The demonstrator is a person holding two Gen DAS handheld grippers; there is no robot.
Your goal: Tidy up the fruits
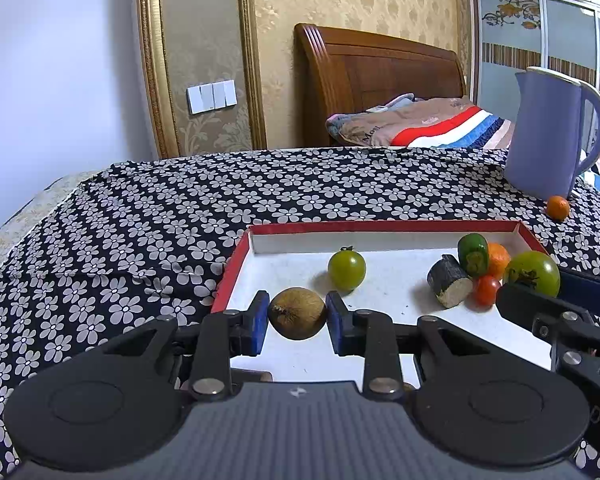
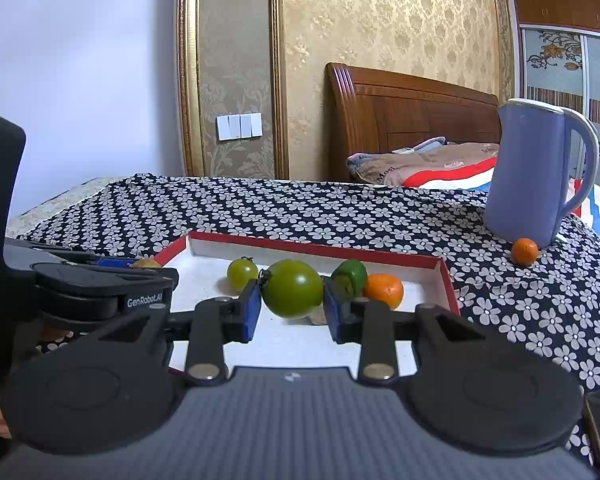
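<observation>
A red-rimmed white tray [image 1: 236, 264] lies on the flowered cloth. My left gripper [image 1: 297, 322] is shut on a brown kiwi [image 1: 297, 314] and holds it just above the tray's near left part. My right gripper [image 2: 291, 304] is shut on a large green tomato [image 2: 293, 288] over the tray; it also shows in the left wrist view [image 1: 534, 272]. In the tray lie a small green tomato [image 1: 346, 270], a dark cut piece [image 1: 449, 286], a green fruit [image 1: 473, 254], an orange tangerine [image 1: 498, 260] and a small red tomato [image 1: 486, 290].
A purple jug [image 1: 548, 136] stands at the back right of the cloth. A small loose tangerine [image 1: 558, 208] lies beside its base, outside the tray. A bed with a striped pillow [image 1: 428, 126] is behind the table.
</observation>
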